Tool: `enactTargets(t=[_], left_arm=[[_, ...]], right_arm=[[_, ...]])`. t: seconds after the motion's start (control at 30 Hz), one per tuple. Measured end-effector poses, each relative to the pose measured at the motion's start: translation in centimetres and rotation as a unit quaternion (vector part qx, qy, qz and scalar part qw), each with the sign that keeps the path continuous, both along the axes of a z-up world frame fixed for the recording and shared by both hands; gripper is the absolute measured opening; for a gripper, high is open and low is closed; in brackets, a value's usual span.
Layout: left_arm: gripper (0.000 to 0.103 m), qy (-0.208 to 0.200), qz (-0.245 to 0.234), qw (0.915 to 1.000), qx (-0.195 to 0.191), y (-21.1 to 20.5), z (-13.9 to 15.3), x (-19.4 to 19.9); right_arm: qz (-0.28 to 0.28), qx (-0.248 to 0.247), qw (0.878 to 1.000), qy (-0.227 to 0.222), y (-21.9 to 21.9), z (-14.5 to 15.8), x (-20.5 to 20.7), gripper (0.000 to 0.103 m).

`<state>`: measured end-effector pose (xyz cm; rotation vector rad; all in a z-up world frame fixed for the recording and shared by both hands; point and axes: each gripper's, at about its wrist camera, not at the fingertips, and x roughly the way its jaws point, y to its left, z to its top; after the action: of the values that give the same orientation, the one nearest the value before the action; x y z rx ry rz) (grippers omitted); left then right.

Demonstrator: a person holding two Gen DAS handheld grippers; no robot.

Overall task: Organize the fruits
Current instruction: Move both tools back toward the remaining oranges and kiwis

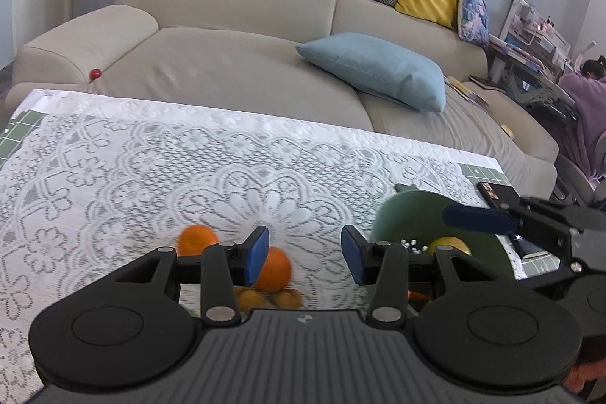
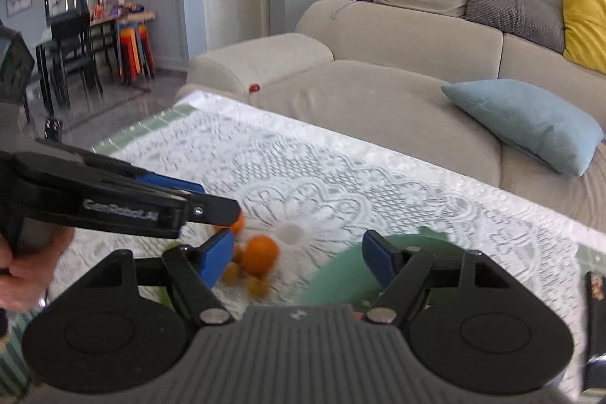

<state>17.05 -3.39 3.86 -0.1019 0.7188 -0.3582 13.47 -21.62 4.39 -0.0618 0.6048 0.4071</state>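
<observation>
Two oranges (image 1: 197, 239) (image 1: 274, 269) lie on the lace-covered table (image 1: 151, 169), with several small yellow-orange fruits (image 1: 261, 298) just in front of them. My left gripper (image 1: 305, 252) hovers open above the table, its left pad beside the nearer orange, with nothing between the jaws. To the right, a green plate (image 1: 413, 214) holds a yellow fruit (image 1: 450, 245). My right gripper (image 2: 299, 258) is open and empty, between an orange (image 2: 259, 254) and the green plate (image 2: 333, 279). Its blue finger (image 1: 473, 217) reaches over the plate. The left gripper (image 2: 204, 197) partly hides the second orange (image 2: 238, 224).
A beige sofa (image 1: 227, 55) with a blue pillow (image 1: 378, 67) runs behind the table's far edge, and a small red ball (image 1: 94, 74) sits on it. A dark box (image 1: 496, 194) lies at the table's right edge. A person in purple (image 1: 587, 101) sits far right.
</observation>
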Motion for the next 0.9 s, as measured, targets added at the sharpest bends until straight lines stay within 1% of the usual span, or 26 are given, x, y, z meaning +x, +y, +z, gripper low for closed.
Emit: enactTargets(t=[0.1, 0.27, 0.43, 0.53, 0.6, 0.67, 0.7, 0.77, 0.8, 0.83, 0.87, 0.9], left_arm=[[0.052, -0.005, 0.005, 0.9999, 0.011, 1.2, -0.2, 0.0], [0.052, -0.013, 0.010, 0.9997, 0.018, 3.1, -0.8, 0.2], [0.052, -0.023, 0.017, 0.9992, 0.026, 4.6, -1.7, 0.7], [0.052, -0.031, 0.025, 0.9989, 0.024, 5.4, -2.6, 0.9], [0.052, -0.033, 0.026, 0.9990, 0.016, 6.0, -3.3, 1.1], [0.051, -0.033, 0.022, 0.9992, 0.007, 6.5, -4.1, 1.5], [0.048, -0.032, 0.017, 0.9993, 0.005, 6.6, -4.5, 1.7], [0.047, -0.031, 0.004, 0.9995, 0.007, 6.6, -5.0, 2.1], [0.045, -0.029, -0.007, 0.9995, 0.014, 6.5, -5.2, 2.3], [0.044, -0.026, -0.018, 0.9992, 0.026, 6.2, -5.4, 2.5], [0.044, -0.023, -0.027, 0.9986, 0.040, 6.0, -5.5, 2.8], [0.044, -0.020, -0.039, 0.9975, 0.056, 5.8, -5.6, 3.2]], right_arm=[[-0.013, 0.008, 1.000, -0.004, 1.7, -0.4, -0.4, 0.072], [-0.038, 0.030, 0.999, 0.010, 3.6, -2.0, 0.5, 0.072], [-0.058, 0.018, 0.998, 0.005, 5.3, -3.4, 1.2, 0.072], [-0.069, 0.013, 0.998, 0.000, 6.0, -4.4, 1.5, 0.072], [-0.072, 0.008, 0.997, -0.003, 6.4, -5.1, 1.6, 0.068], [-0.067, 0.000, 0.998, -0.007, 7.0, -5.7, 1.7, 0.060], [-0.066, -0.006, 0.998, -0.011, 7.2, -6.0, 1.7, 0.059], [-0.059, -0.022, 0.998, -0.017, 7.9, -6.6, 1.7, 0.056], [-0.055, -0.028, 0.998, -0.017, 8.0, -6.9, 1.7, 0.055], [-0.050, -0.032, 0.998, -0.015, 8.2, -7.1, 1.7, 0.050], [-0.047, -0.034, 0.998, -0.013, 8.3, -7.4, 1.9, 0.048], [-0.044, -0.036, 0.998, -0.009, 8.4, -7.6, 2.1, 0.048]])
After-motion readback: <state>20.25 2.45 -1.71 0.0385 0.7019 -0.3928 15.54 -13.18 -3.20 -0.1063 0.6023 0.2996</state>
